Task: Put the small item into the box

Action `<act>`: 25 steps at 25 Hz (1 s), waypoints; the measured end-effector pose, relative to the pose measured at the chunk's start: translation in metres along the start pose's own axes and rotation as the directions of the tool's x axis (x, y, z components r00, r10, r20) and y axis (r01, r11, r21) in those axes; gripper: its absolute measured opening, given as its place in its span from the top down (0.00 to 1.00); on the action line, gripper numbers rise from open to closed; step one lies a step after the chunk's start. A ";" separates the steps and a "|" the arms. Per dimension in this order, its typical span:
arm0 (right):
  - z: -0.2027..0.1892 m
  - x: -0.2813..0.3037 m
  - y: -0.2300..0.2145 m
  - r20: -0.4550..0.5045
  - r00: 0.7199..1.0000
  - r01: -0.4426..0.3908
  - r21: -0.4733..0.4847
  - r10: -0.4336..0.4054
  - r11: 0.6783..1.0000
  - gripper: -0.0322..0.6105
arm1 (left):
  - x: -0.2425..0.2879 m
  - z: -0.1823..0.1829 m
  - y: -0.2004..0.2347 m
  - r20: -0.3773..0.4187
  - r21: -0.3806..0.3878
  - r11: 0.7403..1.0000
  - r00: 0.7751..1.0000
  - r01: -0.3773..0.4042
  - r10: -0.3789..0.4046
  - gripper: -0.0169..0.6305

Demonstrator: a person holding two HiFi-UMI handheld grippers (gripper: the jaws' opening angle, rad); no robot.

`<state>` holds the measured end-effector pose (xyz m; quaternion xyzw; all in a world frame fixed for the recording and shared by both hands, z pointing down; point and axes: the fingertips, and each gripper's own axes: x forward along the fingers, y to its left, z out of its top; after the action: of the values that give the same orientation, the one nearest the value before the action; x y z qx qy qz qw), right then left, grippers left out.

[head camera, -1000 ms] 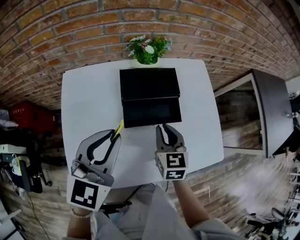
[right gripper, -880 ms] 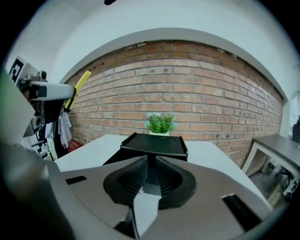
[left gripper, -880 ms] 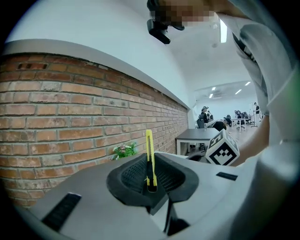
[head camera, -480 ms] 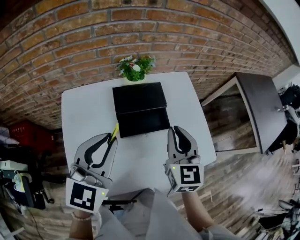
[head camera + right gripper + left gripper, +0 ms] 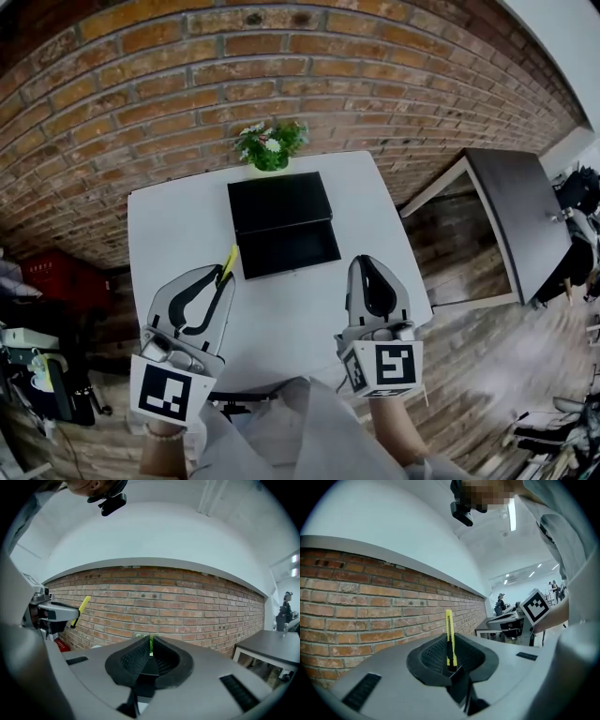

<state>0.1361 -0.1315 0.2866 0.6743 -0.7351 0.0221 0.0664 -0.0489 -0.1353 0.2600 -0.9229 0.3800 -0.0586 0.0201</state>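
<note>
Now the right hand-held gripper (image 5: 367,264), clenched empty, has backed off the box (image 5: 281,214); left hand-held gripper (image 5: 222,275) clamps cutter (image 5: 229,260).

Yellow item (image 5: 449,634): base hidden between fingers (image 5: 430,657)

A black box (image 5: 286,249) lies open on the white tabletop (image 5: 178,234), with a potted plant (image 5: 270,147) behind it by the brick wall (image 5: 187,94). The left gripper (image 5: 224,277) pinches a yellow cutter (image 5: 228,263) just beside the box's near left corner. The right gripper (image 5: 365,262), fingers (image 5: 402,305) together, hovers near the tabletop's right edge.
</note>
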 end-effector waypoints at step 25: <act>-0.043 -0.004 -0.023 -0.107 0.992 0.064 0.034 -0.060 0.997 0.87 | 0.089 -0.048 -0.017 -0.090 0.074 0.972 0.972 0.225 -0.218 0.88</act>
<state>0.1626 -0.1241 0.3276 0.6958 -0.7087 0.0696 0.0933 0.0202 -0.1855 0.3176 -0.9547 0.2724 -0.1139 0.0369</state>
